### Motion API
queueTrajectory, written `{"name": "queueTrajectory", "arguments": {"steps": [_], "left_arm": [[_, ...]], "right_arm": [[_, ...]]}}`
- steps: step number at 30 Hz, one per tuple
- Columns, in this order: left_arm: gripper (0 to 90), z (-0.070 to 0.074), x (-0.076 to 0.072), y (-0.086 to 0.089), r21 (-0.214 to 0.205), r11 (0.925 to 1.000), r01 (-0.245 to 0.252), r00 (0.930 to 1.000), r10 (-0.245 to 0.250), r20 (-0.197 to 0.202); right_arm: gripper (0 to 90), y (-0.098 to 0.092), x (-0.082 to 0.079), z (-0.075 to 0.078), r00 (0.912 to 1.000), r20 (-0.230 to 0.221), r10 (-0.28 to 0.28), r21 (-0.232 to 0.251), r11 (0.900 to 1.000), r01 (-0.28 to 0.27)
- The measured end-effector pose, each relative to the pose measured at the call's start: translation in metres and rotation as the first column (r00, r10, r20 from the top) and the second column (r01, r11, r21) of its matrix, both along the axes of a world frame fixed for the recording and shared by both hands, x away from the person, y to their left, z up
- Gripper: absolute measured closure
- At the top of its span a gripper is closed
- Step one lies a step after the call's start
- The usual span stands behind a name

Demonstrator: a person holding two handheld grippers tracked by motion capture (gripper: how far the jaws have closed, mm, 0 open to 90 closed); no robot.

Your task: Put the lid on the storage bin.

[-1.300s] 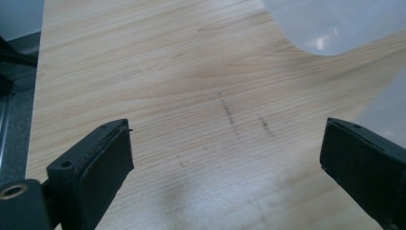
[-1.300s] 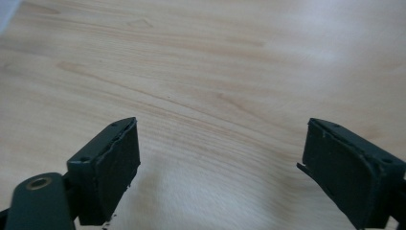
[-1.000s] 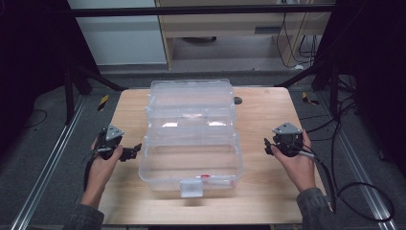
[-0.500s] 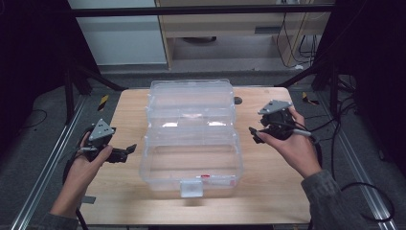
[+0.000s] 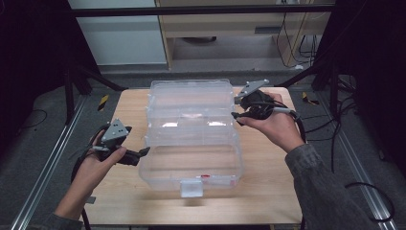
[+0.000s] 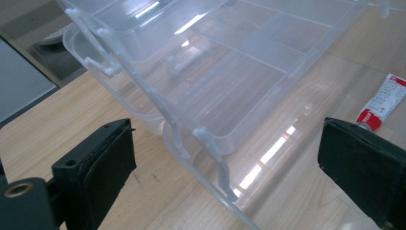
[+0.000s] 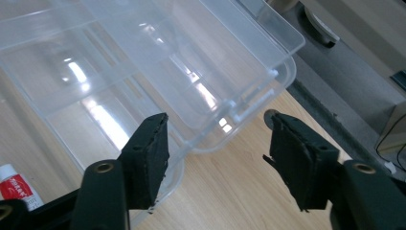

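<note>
A clear plastic tiered storage box (image 5: pixel 191 129) stands open in the middle of the wooden table (image 5: pixel 268 191), its upper trays fanned back. A small red and white tube (image 6: pixel 383 101) lies in its bottom tray (image 7: pixel 14 188). My left gripper (image 5: pixel 142 154) hovers off the box's left side, jaws wide open with nothing between them (image 6: pixel 225 148). My right gripper (image 5: pixel 235 118) hangs above the box's right rear corner. Its jaws have just been closing and stand partly open (image 7: pixel 218 143), touching nothing; the tray's corner lies beyond them.
Black frame posts (image 5: pixel 72 91) stand at both sides of the table. Cables (image 5: pixel 335 139) trail over the floor at the right. A light cabinet (image 5: pixel 119 33) stands behind the table. Bare wood shows left and right of the box.
Both hands have lifted off the table. The right gripper has travelled back and inward to the box's rear right corner. The left gripper stays beside the box's left side, now higher.
</note>
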State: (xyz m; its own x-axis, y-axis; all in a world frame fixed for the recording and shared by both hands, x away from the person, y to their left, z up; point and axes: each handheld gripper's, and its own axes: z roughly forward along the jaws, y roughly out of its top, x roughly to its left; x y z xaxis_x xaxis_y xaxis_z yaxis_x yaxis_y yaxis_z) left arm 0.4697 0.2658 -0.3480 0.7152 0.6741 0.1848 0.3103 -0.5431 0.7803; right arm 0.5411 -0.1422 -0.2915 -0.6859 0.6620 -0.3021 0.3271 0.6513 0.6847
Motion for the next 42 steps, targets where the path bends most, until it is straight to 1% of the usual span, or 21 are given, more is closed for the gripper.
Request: {"name": "queueTrajectory", "arguments": {"steps": [1,3,7,8,9,11,13,15,18,22,27,28,29,30,32,33,34,36,37,40,42], "left_arm": [[5.1,0.0,0.0,0.0,0.0,1.0,0.0,1.0,0.0,0.0],[5.0,0.004,-0.004,-0.006,-0.009,0.9996,0.026,0.9997,-0.026,0.003],[4.0,0.006,-0.008,-0.012,-0.016,0.9982,0.057,0.9983,-0.057,-0.01],[3.6,0.005,-0.01,-0.016,-0.01,0.9959,0.09,0.9957,-0.09,-0.02],[3.5,0.005,-0.011,-0.018,-0.007,0.995,0.1,0.9947,-0.1,-0.023],[3.4,0.004,-0.011,-0.019,-0.005,0.9942,0.108,0.9939,-0.108,-0.022],[3.2,0.003,-0.014,-0.024,-0.003,0.9911,0.133,0.9908,-0.133,-0.023],[2.9,0.0,-0.015,-0.026,-0.013,0.9889,0.148,0.9883,-0.148,-0.036],[3.0,-0.005,-0.015,-0.03,-0.003,0.9859,0.167,0.9843,-0.167,-0.056],[3.0,-0.009,-0.017,-0.034,0.005,0.9819,0.189,0.9794,-0.188,-0.072],[3.2,-0.01,-0.021,-0.036,0.005,0.9756,0.22,0.9717,-0.218,-0.09],[3.3,-0.011,-0.023,-0.037,0.0,0.9749,0.223,0.9707,-0.222,-0.093],[3.3,-0.011,-0.023,-0.037,0.0,0.9749,0.223,0.9707,-0.222,-0.093],[3.3,-0.013,-0.025,-0.037,-0.001,0.9712,0.238,0.9664,-0.237,-0.099],[3.3,-0.017,-0.027,-0.037,-0.001,0.9681,0.251,0.9622,-0.249,-0.11],[3.4,-0.019,-0.028,-0.038,0.003,0.9672,0.254,0.9611,-0.252,-0.114],[3.4,-0.021,-0.028,-0.038,0.011,0.9659,0.259,0.9591,-0.256,-0.121],[3.4,-0.025,-0.029,-0.04,0.009,0.9644,0.264,0.9568,-0.261,-0.128],[3.4,-0.027,-0.029,-0.04,0.017,0.9611,0.276,0.9531,-0.271,-0.134],[3.5,-0.03,-0.032,-0.042,0.043,0.9555,0.292,0.9483,-0.283,-0.143],[3.6,-0.032,-0.033,-0.043,0.049,0.9518,0.303,0.9446,-0.293,-0.148]], "right_arm": [[40.9,0.002,0.001,0.002,0.9999,-0.002,0.013,-0.007,0.9999,-0.013],[43.1,0.006,0.001,0.008,0.9995,0.007,0.03,-0.011,0.9995,-0.03],[46.4,0.012,0.0,0.019,0.9981,0.02,0.058,-0.001,0.9983,-0.058],[48.0,0.014,0.0,0.021,0.9973,0.018,0.071,0.001,0.9975,-0.071],[48.6,0.015,0.0,0.022,0.9972,0.014,0.073,0.0,0.9973,-0.073],[50.0,0.019,0.001,0.022,0.9964,0.011,0.084,-0.003,0.9964,-0.084],[51.2,0.022,0.003,0.022,0.9955,0.004,0.095,-0.003,0.9955,-0.095],[52.3,0.027,0.004,0.021,0.9947,-0.002,0.103,-0.008,0.9947,-0.103],[54.8,0.034,0.007,0.02,0.9922,-0.011,0.125,-0.018,0.992,-0.125],[59.5,0.043,0.014,0.019,0.9873,-0.029,0.156,-0.046,0.9865,-0.157],[65.5,0.052,0.024,0.017,0.9809,-0.054,0.187,-0.061,0.9799,-0.19],[66.0,0.055,0.026,0.016,0.9779,-0.064,0.199,-0.059,0.9774,-0.203],[65.9,0.057,0.027,0.015,0.9764,-0.069,0.205,-0.063,0.9759,-0.209],[65.6,0.058,0.029,0.014,0.975,-0.072,0.21,-0.072,0.9739,-0.215],[63.7,0.061,0.031,0.013,0.9715,-0.078,0.224,-0.086,0.9693,-0.23],[61.7,0.062,0.032,0.012,0.9683,-0.087,0.234,-0.082,0.967,-0.241],[60.0,0.063,0.033,0.011,0.9682,-0.095,0.232,-0.083,0.9674,-0.24],[54.0,0.064,0.037,0.007,0.9669,-0.112,0.229,-0.106,0.9647,-0.241],[52.7,0.065,0.039,0.005,0.9663,-0.124,0.225,-0.112,0.9644,-0.239],[49.7,0.066,0.043,-0.002,0.9597,-0.157,0.233,-0.139,0.9569,-0.255],[50.3,0.066,0.045,-0.007,0.9549,-0.174,0.241,-0.159,0.9501,-0.269]]}}
